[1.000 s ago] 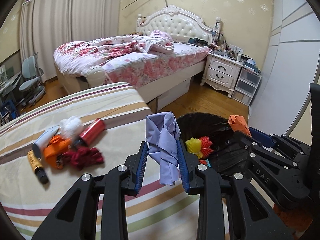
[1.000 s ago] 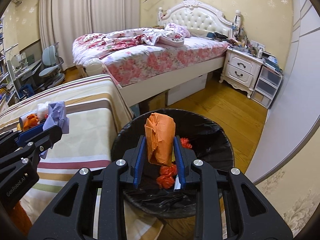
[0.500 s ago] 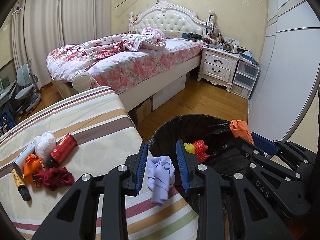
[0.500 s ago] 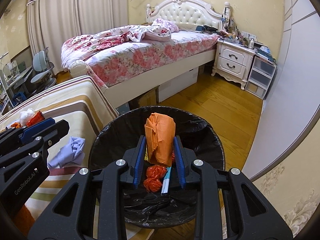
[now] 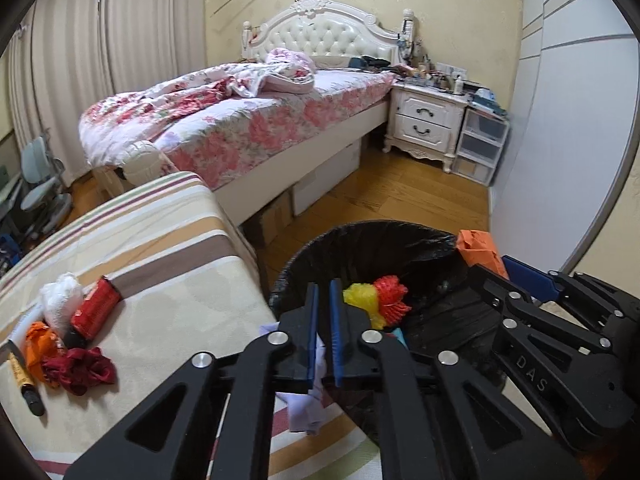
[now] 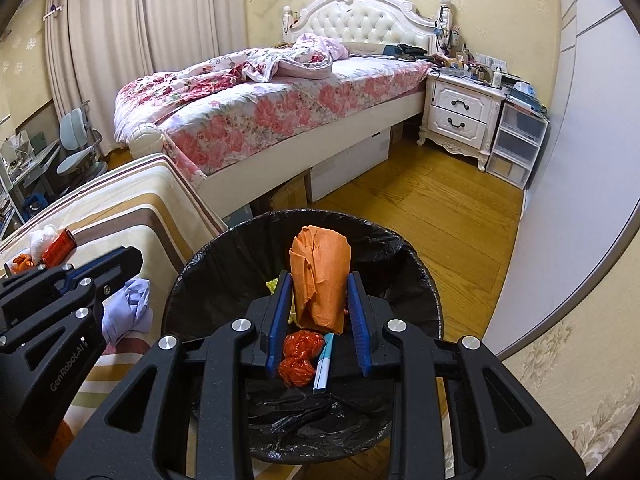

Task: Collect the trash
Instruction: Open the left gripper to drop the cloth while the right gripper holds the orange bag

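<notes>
Right hand-held gripper point(image 6: 320, 312) clamps orange wad point(image 6: 320, 280) over bin point(image 6: 416, 264); left hand-held gripper point(image 5: 324, 320) clenched, empty.

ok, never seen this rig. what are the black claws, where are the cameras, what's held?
No robot: a person holds a two-finger gripper in each hand, each with a fisheye camera looking along its fingers. One picture looks out from the left gripper, the other from the right gripper. The right clamps an orange paper wad above the black-lined bin. The left's jaws have just been closing and are shut; the lavender wad lies below on the striped cover, apparently not pinched. More trash, including a red can, sits further left.
</notes>
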### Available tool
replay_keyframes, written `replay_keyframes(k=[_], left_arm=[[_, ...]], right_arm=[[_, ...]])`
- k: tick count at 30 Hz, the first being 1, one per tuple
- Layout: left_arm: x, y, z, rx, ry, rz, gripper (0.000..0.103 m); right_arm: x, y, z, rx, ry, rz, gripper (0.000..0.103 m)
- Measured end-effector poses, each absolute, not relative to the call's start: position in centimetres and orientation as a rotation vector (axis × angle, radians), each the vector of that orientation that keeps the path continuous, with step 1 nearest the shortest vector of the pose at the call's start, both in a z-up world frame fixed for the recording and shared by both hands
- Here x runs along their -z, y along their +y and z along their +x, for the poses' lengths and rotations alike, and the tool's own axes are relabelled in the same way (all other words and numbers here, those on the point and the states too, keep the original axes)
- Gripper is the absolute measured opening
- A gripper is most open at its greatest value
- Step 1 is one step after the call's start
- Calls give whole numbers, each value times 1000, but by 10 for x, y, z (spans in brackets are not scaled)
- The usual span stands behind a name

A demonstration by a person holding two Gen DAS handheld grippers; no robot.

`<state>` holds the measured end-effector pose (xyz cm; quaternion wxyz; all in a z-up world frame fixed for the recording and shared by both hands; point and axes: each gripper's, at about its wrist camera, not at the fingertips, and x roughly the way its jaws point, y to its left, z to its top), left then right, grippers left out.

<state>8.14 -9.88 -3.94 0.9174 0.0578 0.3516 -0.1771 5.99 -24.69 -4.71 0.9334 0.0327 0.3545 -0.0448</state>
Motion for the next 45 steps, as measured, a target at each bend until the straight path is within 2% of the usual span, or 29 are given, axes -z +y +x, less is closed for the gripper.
replay_keyframes(k=[19, 21, 23, 25, 27, 31, 35, 45], left_arm=[[38, -81, 81, 346, 733, 89, 6], [39, -78, 80, 343, 738, 89, 10], [40, -75, 79, 338, 742, 82, 23], [40, -72, 78, 329, 742, 75, 29], [41, -69, 78, 326, 747, 66, 31], [41, -64, 76, 317, 746, 59, 42], [42, -59, 75, 313, 753, 53, 47], [43, -51, 69, 302, 765, 47, 53]], right_arm=[[54, -252, 64, 86, 753, 78, 28], [55, -250, 64, 84, 755, 79, 28], [56, -248, 63, 80, 757, 77, 28], [58, -245, 62, 76, 760, 78, 28], [58, -244, 61, 72, 763, 77, 28], [60, -242, 59, 67, 768, 79, 28], [63, -239, 58, 64, 774, 80, 28], [70, -232, 52, 45, 787, 85, 28]])
